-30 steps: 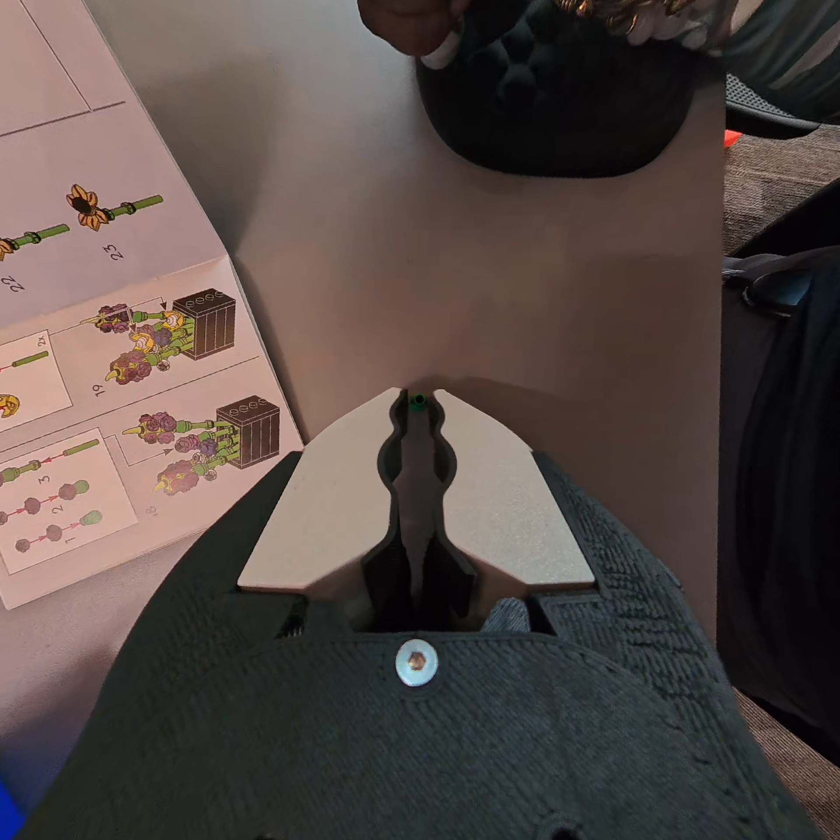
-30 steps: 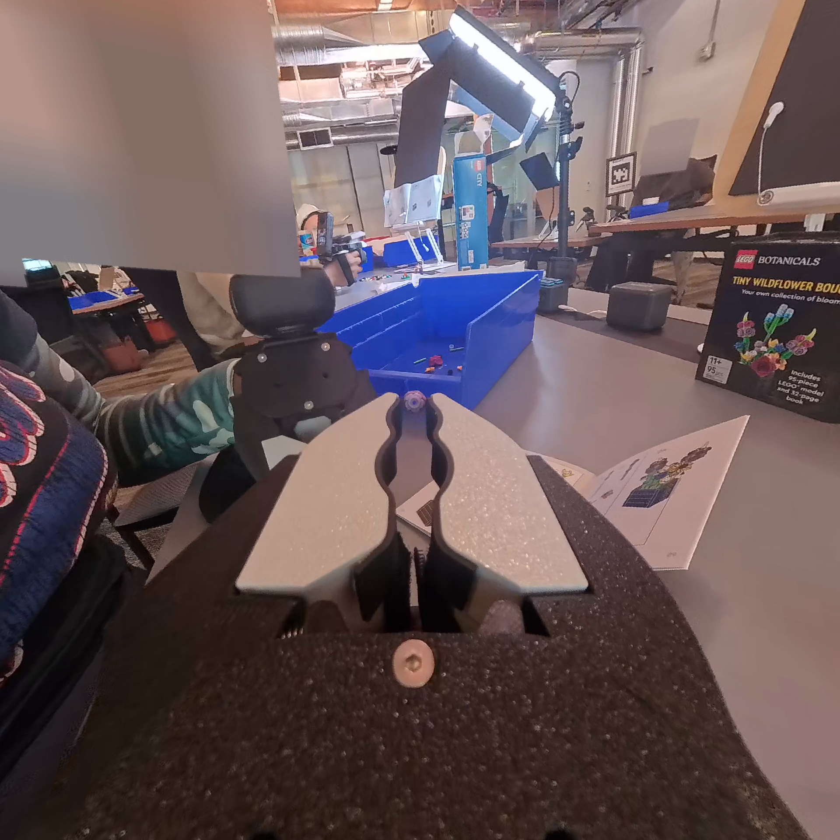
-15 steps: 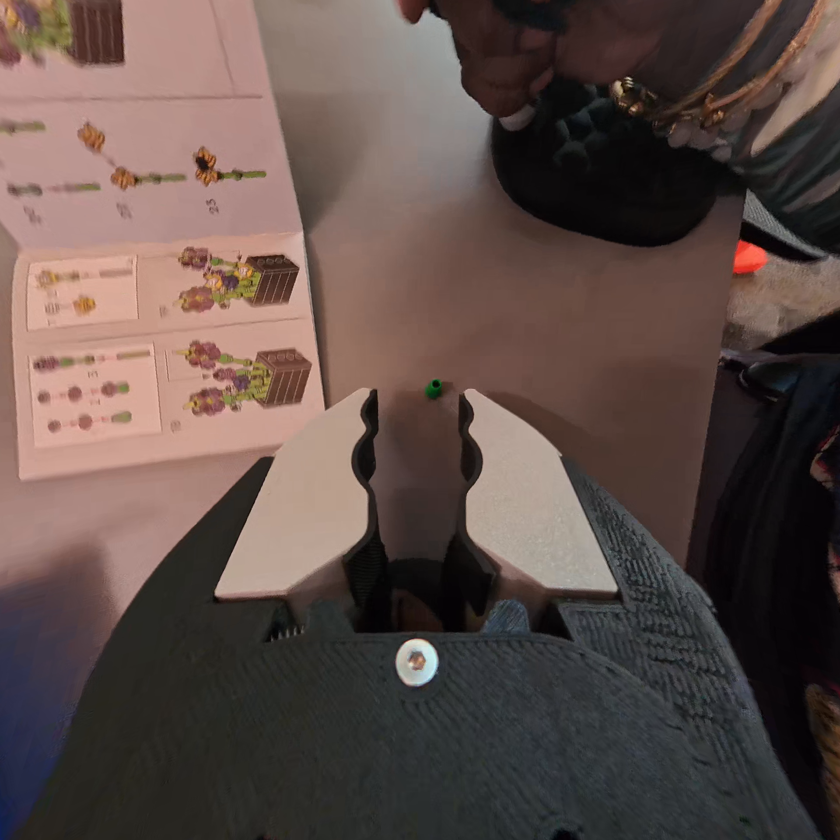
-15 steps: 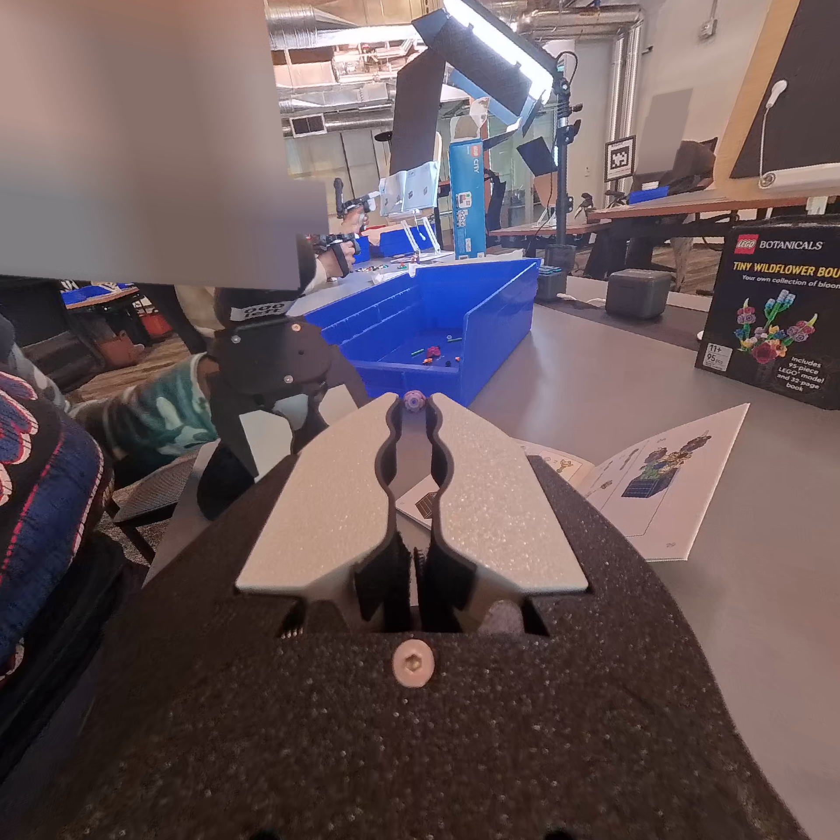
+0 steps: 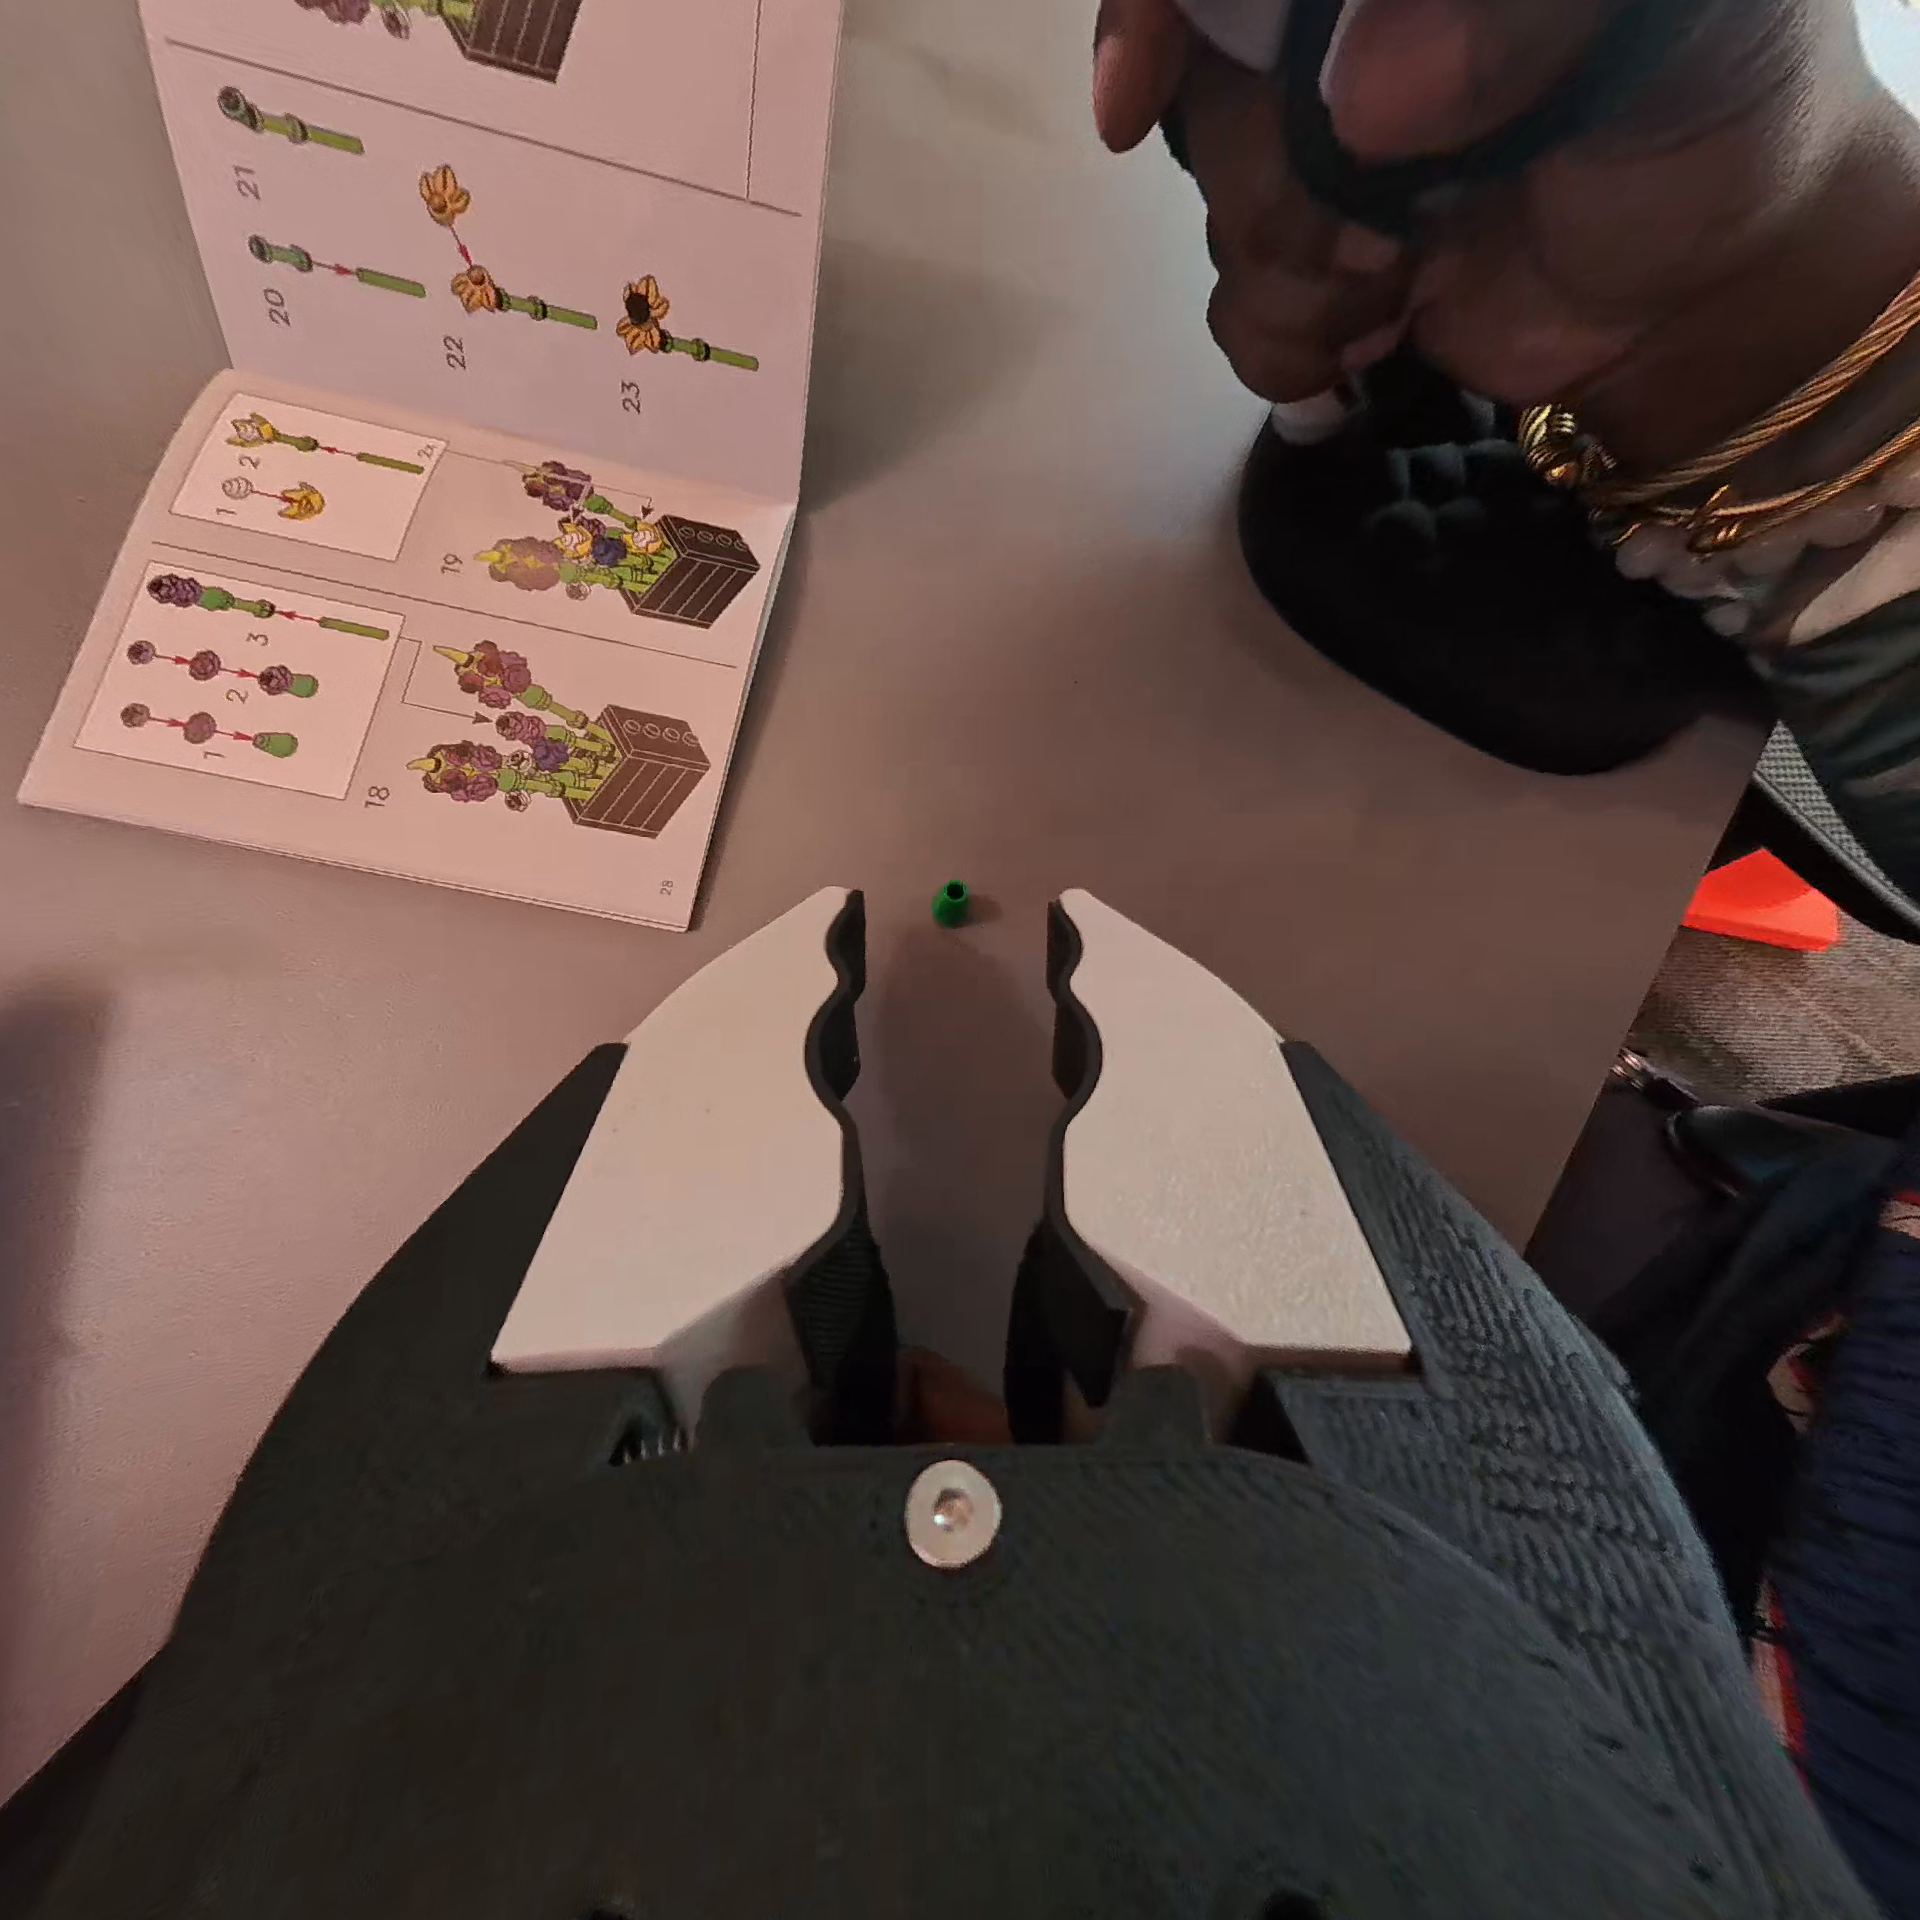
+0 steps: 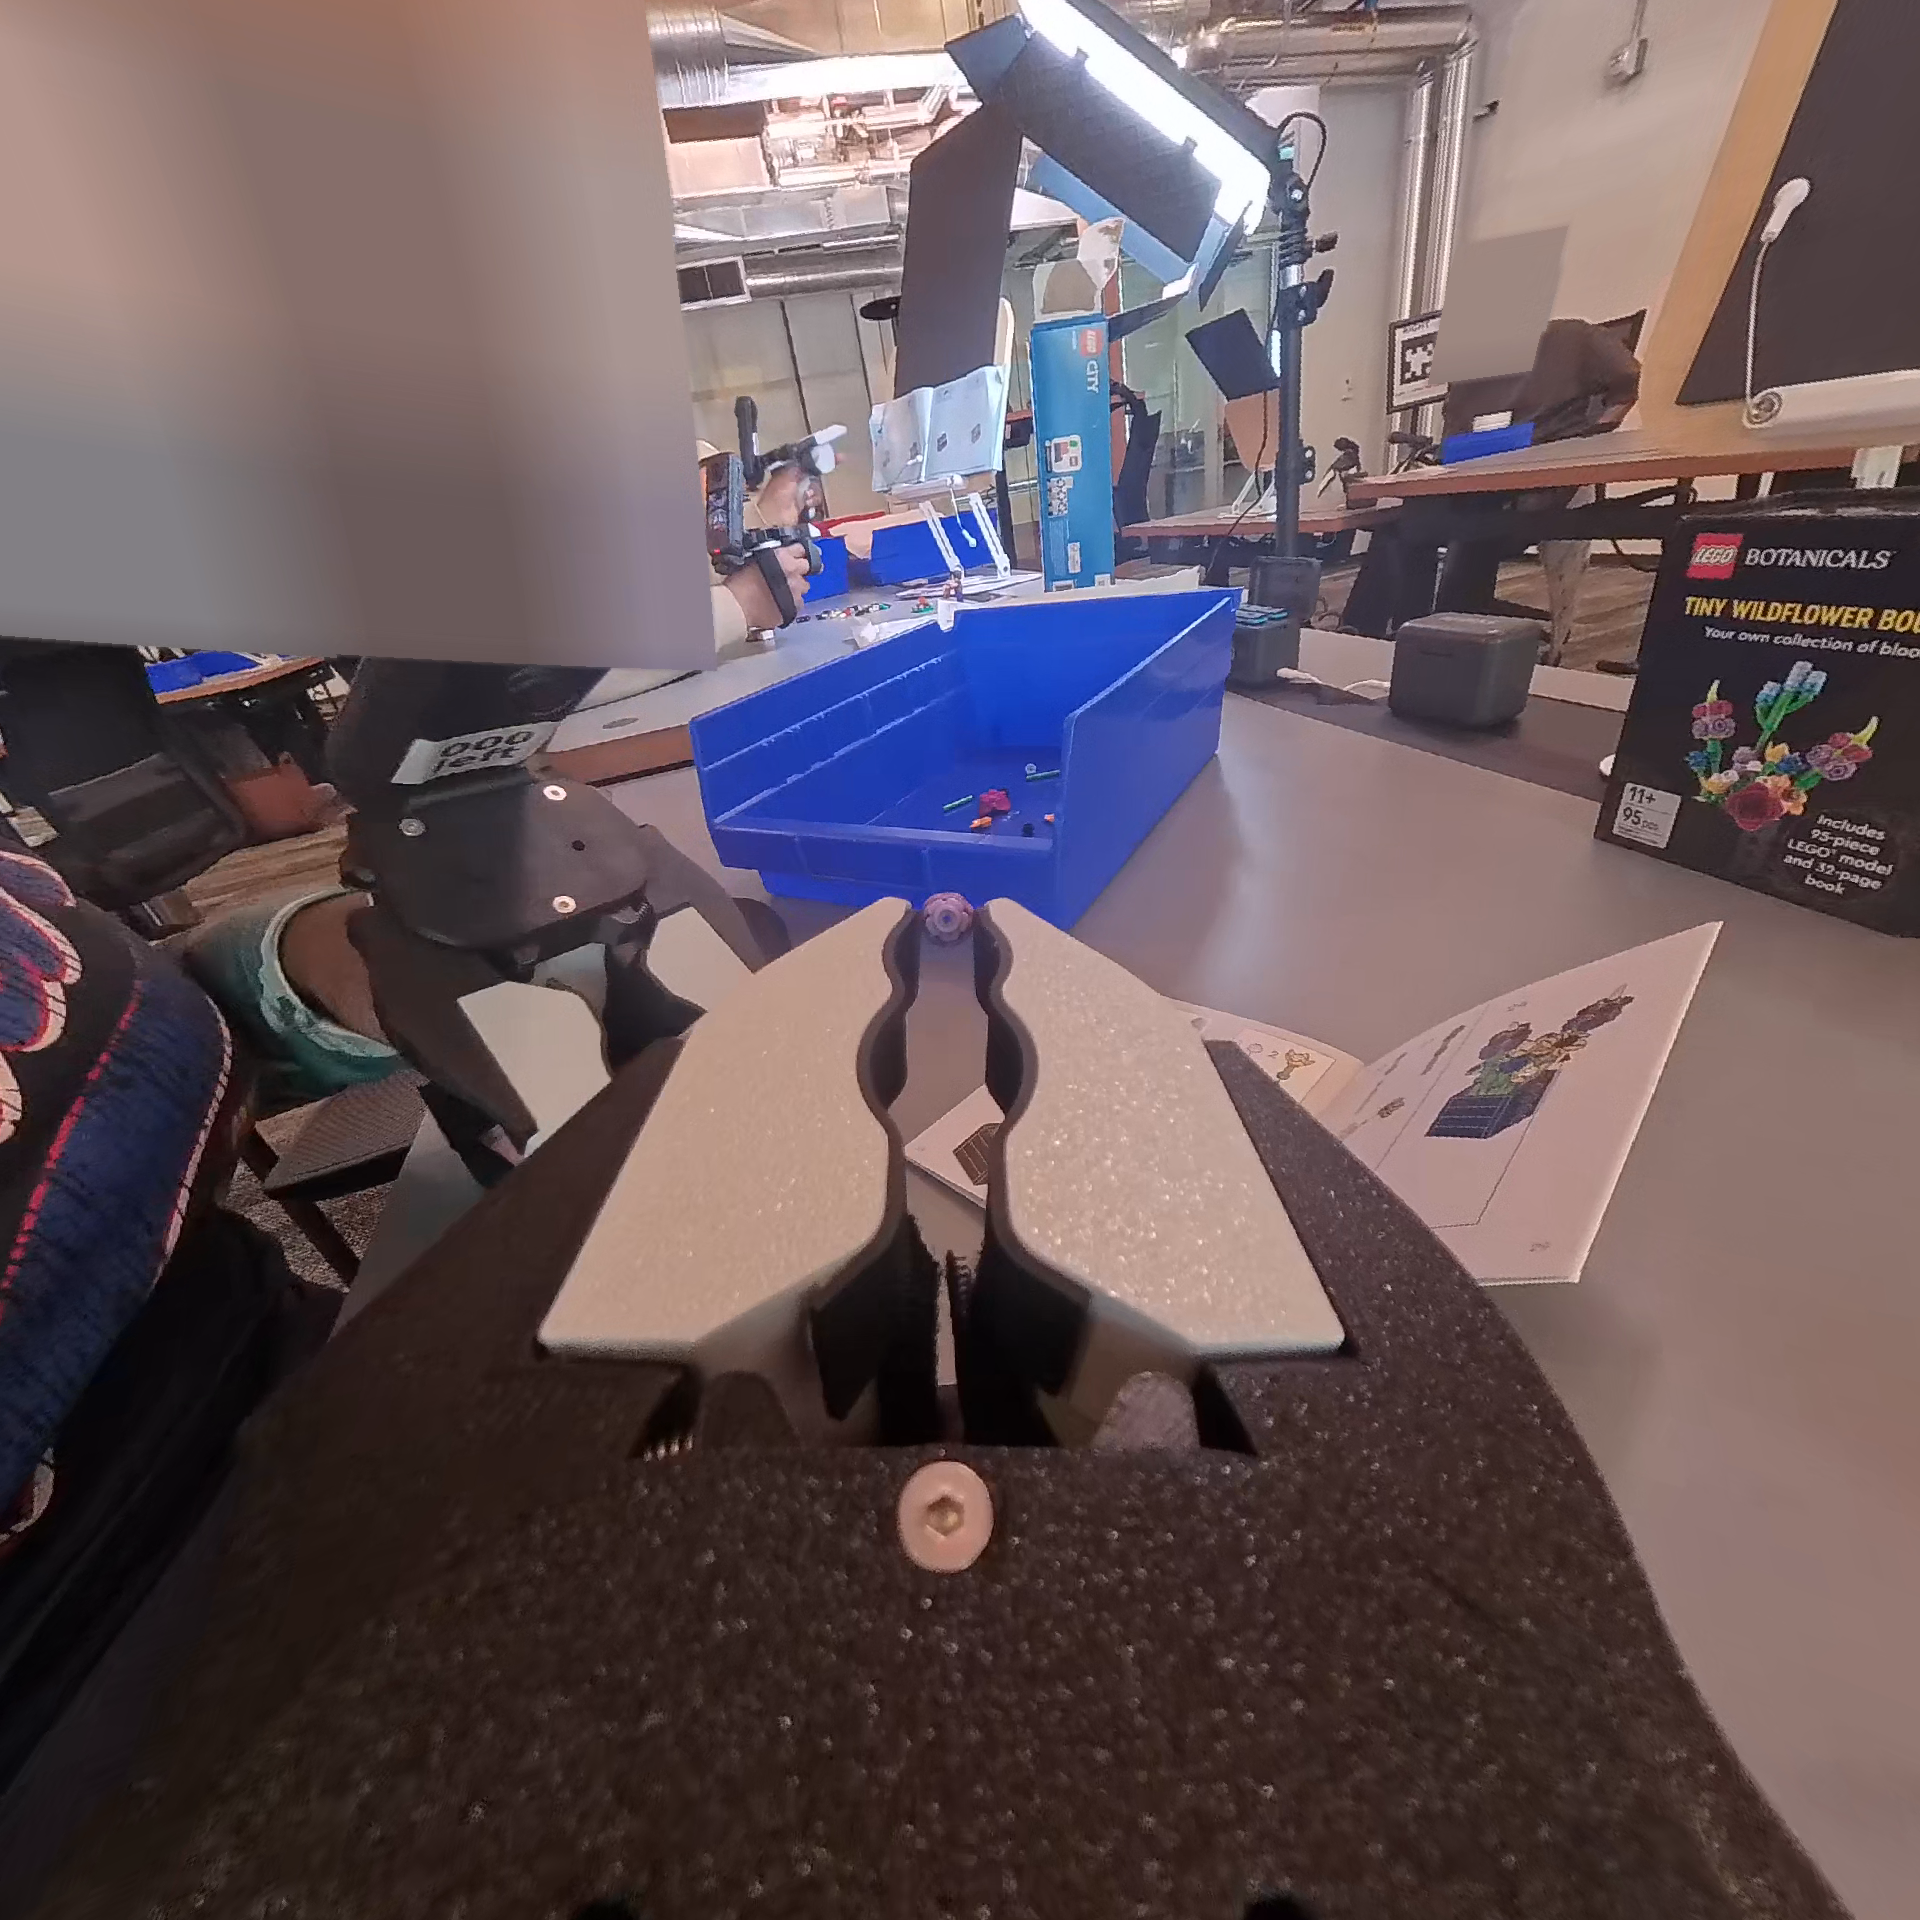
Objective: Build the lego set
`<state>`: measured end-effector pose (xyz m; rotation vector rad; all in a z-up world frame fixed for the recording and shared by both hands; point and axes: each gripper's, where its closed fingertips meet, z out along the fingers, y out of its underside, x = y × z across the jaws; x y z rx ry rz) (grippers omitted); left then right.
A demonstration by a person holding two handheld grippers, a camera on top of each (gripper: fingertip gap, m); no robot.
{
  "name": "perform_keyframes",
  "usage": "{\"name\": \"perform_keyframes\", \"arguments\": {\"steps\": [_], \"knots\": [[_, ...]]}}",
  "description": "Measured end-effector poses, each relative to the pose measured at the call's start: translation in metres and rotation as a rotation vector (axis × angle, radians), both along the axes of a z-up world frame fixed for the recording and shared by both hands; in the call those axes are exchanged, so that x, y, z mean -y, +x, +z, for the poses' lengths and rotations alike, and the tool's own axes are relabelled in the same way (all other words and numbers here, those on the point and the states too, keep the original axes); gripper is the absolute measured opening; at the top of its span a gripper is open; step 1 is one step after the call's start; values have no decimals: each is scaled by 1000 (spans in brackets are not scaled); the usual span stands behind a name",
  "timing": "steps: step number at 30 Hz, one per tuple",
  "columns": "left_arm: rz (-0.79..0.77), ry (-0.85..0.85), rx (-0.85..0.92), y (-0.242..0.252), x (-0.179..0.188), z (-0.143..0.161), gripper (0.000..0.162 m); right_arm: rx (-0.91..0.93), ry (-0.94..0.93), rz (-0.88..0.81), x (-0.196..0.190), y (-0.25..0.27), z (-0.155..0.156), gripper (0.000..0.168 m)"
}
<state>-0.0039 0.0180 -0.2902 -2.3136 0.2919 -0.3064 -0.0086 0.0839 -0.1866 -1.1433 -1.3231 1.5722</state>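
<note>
A tiny green lego piece [image 5: 952, 902] lies on the grey table just ahead of my left gripper [image 5: 954, 906], which is open and empty, raised above it. My right gripper [image 6: 945, 914] is shut on a small purple flower piece [image 6: 945, 918] held at the fingertips. The left gripper also shows in the right wrist view [image 6: 488, 914], at the left, tilted down over the table edge. The right gripper's black body [image 5: 1475, 623] and the hand holding it [image 5: 1455, 187] show at the top right of the left wrist view.
An open instruction booklet [image 5: 499, 499] lies left of the green piece; it also shows in the right wrist view [image 6: 1475, 1091]. A blue bin [image 6: 966, 769] with several loose pieces stands behind. The black set box [image 6: 1777, 707] stands at the right. The table edge [image 5: 1621, 1039] is close on the right. One gripper's finger ends stand about 12 centimetres off the other's.
My left gripper opened and let go of the green piece, which now lies on the table, then lifted back. My right gripper stayed shut on the purple piece.
</note>
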Motion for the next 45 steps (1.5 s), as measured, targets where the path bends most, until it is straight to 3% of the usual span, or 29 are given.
{"name": "perform_keyframes", "arguments": {"steps": [3, 8, 12, 15, 27, 33, 45], "knots": [[-10, -11, 50, 1, 1, 0, 33, 59, 31, 34, 5, 1, -7, 10], [-68, 23, 131, 3, 2, 13, 34, 416, 220, 167, 25, 7, -59, 10], [-103, 27, -1, -16, 4, 14, 34, 667, 395, 247, 39, 18, -100, 10], [-139, 46, -22, -19, 5, 16, 35, 757, 486, 257, 41, 22, -115, 10], [-150, 83, 88, -23, 3, 16, 35, 796, 545, 271, 43, 27, -120, 16], [-157, 100, 124, -23, 5, 17, 35, 658, 431, 259, 61, 11, -99, 14], [-202, 109, 140, -18, 9, 17, 36, 755, 469, 225, 66, -2, -118, 8]]}}
